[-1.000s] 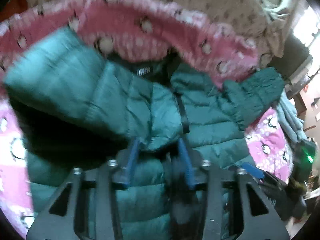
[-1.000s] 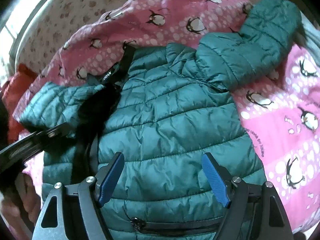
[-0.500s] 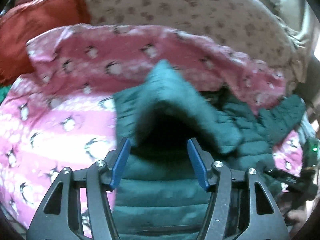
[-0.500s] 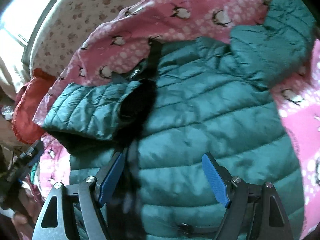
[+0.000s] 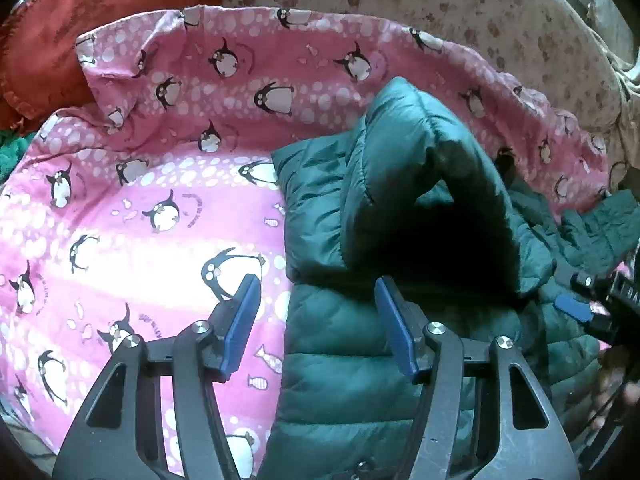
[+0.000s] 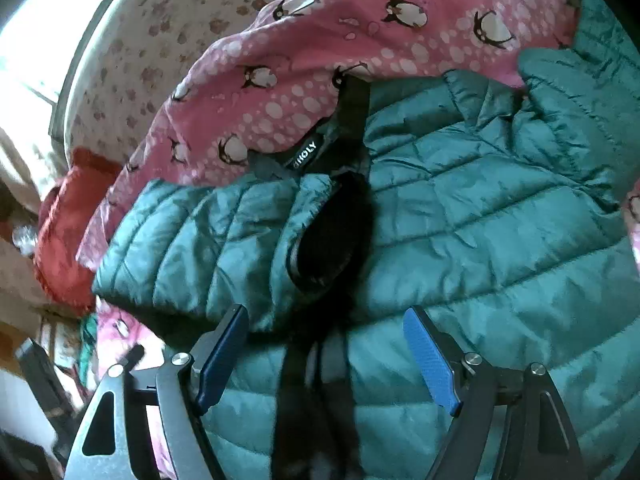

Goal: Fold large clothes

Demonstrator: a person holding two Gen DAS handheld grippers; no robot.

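Observation:
A dark green quilted puffer jacket (image 6: 480,240) lies front up on a pink penguin blanket (image 5: 140,220). Its left sleeve (image 6: 208,240) is folded across the chest, the black cuff opening (image 6: 332,232) near the zip. In the left wrist view the same sleeve (image 5: 420,184) arches over the jacket body (image 5: 352,380). My left gripper (image 5: 316,320) is open and empty, just short of the sleeve at the jacket's left edge. My right gripper (image 6: 324,356) is open and empty above the jacket's lower front. The other sleeve (image 6: 580,92) lies out at the upper right.
A red cushion (image 5: 80,32) sits at the back left and a beige paw-print cover (image 5: 440,12) lies behind the blanket. The right gripper's blue pad (image 5: 572,307) shows at the right edge of the left wrist view.
My left gripper let go of the sleeve, opened and drew back to the left. The sleeve now rests folded over the chest. My right gripper shifted slightly lower and left over the jacket.

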